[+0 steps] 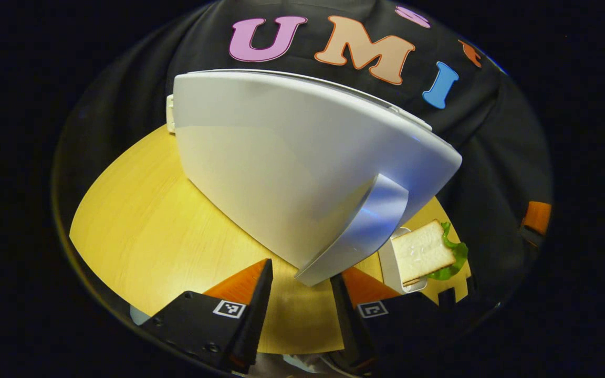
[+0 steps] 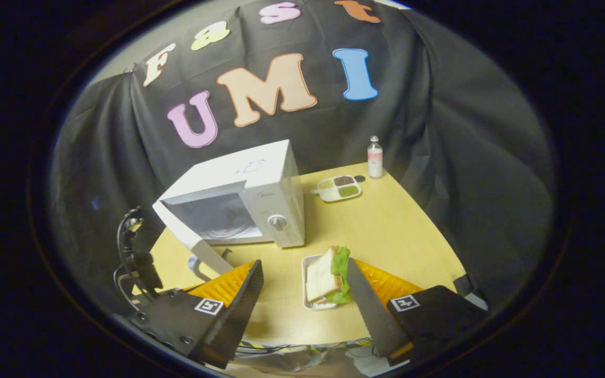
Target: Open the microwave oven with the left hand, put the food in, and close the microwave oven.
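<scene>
Left gripper (image 1: 300,281): fingers spread apart, gripping nothing; the lower end of the door handle hangs in the gap just ahead of the tips
Microwave door (image 1: 281,157): swung open, its white outer face close in front of the left gripper
Door handle (image 1: 365,231): pale curved bar on the door's near edge, running down toward the left gripper's fingers; whether it touches either finger cannot be told
Right gripper (image 2: 305,286): fingers wide apart, holding nothing; it hovers above the near part of the table
Sandwich (image 2: 329,275): bread with green lettuce, lying in a small white tray (image 2: 306,294) between the right gripper's fingers and just beyond them, its lettuce side next to the right-hand finger
Microwave (image 2: 260,194): white, ahead and to the left of the right gripper, door open, dark cavity showing, a round knob on its front panel
Table (image 2: 397,231): yellow wood top under everything
Farther off: a divided dish (image 2: 339,188) with brown and green fillings beyond the microwave, and a small bottle (image 2: 375,156) just behind it near the back edge
From the left gripper: the sandwich sits past the door's edge, to the right of the handle
</scene>
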Available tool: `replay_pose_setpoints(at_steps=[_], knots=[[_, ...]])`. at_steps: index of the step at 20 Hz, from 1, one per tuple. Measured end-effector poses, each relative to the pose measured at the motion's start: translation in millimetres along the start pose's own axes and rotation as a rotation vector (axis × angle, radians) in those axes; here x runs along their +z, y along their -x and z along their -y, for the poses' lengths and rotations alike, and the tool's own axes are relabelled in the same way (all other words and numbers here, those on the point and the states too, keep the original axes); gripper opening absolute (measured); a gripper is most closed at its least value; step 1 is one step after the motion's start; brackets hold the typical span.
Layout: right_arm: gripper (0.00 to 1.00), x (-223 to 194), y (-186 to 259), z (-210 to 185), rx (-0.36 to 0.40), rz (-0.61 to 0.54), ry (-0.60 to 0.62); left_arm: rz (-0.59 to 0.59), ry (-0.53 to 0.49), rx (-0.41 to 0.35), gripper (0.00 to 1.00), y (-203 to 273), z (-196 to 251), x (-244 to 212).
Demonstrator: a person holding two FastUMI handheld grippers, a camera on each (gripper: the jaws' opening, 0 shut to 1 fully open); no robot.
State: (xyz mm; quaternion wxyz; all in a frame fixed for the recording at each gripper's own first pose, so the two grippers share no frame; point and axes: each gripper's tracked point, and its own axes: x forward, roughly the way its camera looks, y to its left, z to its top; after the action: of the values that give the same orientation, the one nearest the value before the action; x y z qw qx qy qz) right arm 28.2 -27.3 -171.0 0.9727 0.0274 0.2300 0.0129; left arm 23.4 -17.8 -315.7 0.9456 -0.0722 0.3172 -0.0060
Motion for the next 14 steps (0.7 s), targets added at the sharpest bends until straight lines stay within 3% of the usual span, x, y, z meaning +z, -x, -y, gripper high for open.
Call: replay_pose_setpoints(at_steps=[3,5,11,12,13,14], knots=[[0.99,-11.2,-10.1,15.2,-0.02,-0.034,0.011,0.021,0.019,0.063,0.82,21.0,-25.4,-0.6],[0.99,-20.3,-17.7,24.0,-0.021,-0.069,0.009,0.018,0.033,0.105,0.89,34.5,-42.6,-6.7],[0.99,-35.8,-46.3,46.2,-0.017,-0.143,0.029,0.016,0.103,0.311,0.93,73.1,-108.7,-27.9],[0.93,-39.4,-52.5,48.2,-0.011,-0.157,0.032,0.026,0.127,0.339,0.93,81.2,-119.6,-30.2],[0.99,-40.9,-58.1,49.7,-0.004,-0.169,0.037,0.029,0.157,0.361,0.92,89.0,-129.3,-33.1],[0.99,-43.4,-64.3,51.6,0.003,-0.183,0.045,0.033,0.199,0.367,0.92,95.8,-136.9,-36.4]])
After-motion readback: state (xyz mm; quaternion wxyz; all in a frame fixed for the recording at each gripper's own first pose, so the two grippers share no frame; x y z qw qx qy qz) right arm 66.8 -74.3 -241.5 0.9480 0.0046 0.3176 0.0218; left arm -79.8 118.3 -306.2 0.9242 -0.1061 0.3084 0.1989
